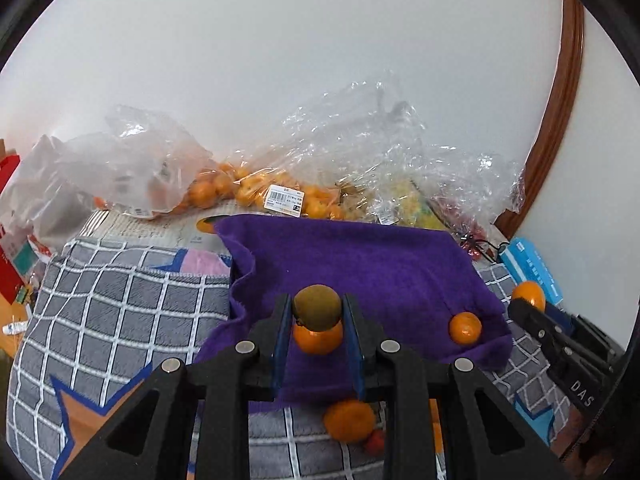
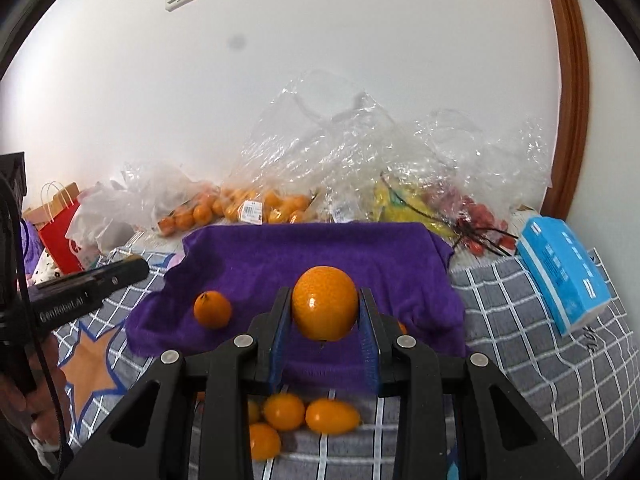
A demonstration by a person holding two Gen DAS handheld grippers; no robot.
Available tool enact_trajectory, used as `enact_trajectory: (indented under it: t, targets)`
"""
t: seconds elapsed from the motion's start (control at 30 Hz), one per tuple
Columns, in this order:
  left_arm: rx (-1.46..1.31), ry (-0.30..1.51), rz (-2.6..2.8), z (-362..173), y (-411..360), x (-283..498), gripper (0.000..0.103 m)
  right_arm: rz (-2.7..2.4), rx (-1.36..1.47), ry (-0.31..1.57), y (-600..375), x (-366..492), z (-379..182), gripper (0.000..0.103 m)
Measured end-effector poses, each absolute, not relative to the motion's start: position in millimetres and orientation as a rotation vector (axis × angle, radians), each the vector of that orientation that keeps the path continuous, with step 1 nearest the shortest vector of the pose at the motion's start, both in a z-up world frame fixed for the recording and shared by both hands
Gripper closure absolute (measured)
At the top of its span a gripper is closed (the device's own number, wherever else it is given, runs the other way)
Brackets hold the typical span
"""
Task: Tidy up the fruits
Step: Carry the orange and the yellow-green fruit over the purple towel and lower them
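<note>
kiwi [image 1: 317, 306] clamped between the left gripper [image 1: 316, 312] pads, held clear above the purple cloth [image 1: 360, 256]. just below it in the left view an orange [image 1: 318, 338] sits on the cloth, its top hidden by the kiwi (touching or only overlapping in view: cannot tell). second orange on the cloth at 3 o'clock of the kiwi [image 1: 465, 328]; this looks like the one at 9 o'clock of the right gripper's load in the right view.

right gripper [image 2: 325, 308] is clenched on a large orange [image 2: 325, 303], also lifted over the cloth. below its fingers, at 6 o'clock, a cluster of small oval yellow-orange fruits [image 2: 310, 414] lies on the grey checked blanket [image 2: 540, 360].

outward: clear bags [image 2: 340, 148] at 12 o'clock hold more oranges, something yellow, something red. blue tissue pack [image 2: 560, 276] at 3 o'clock.

judgement: both fruits are in carry, placement not yet done.

risks:
- both fruits are round and gripped near the pad tips; a tilt or jolt could let one roll out.
- cloth is wrinkled and soft; a released fruit may roll off the edge or into its neighbour.
- setting the kiwi down here would land it on the orange beneath.
- the grippers work close together (each sees the other) and could clash.
</note>
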State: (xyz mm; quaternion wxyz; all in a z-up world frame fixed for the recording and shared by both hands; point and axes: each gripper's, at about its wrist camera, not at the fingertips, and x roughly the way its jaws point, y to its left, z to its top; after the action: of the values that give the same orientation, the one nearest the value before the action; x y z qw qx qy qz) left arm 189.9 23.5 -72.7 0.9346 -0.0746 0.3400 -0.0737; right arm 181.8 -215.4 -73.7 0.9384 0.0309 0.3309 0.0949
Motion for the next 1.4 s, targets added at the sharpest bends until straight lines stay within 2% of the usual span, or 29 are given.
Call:
enact_trajectory:
  t: [0.67,1.4]
  targets:
    - [-0.109,0.74,-0.08,-116,28,223,0.079,0.214,0.09,0.739,-221,215,-114,0.071]
    - [-0.139,0.825,-0.07,-130,32,236,0.079,0.279,0.01,0.842,-194,217,-146,0.071]
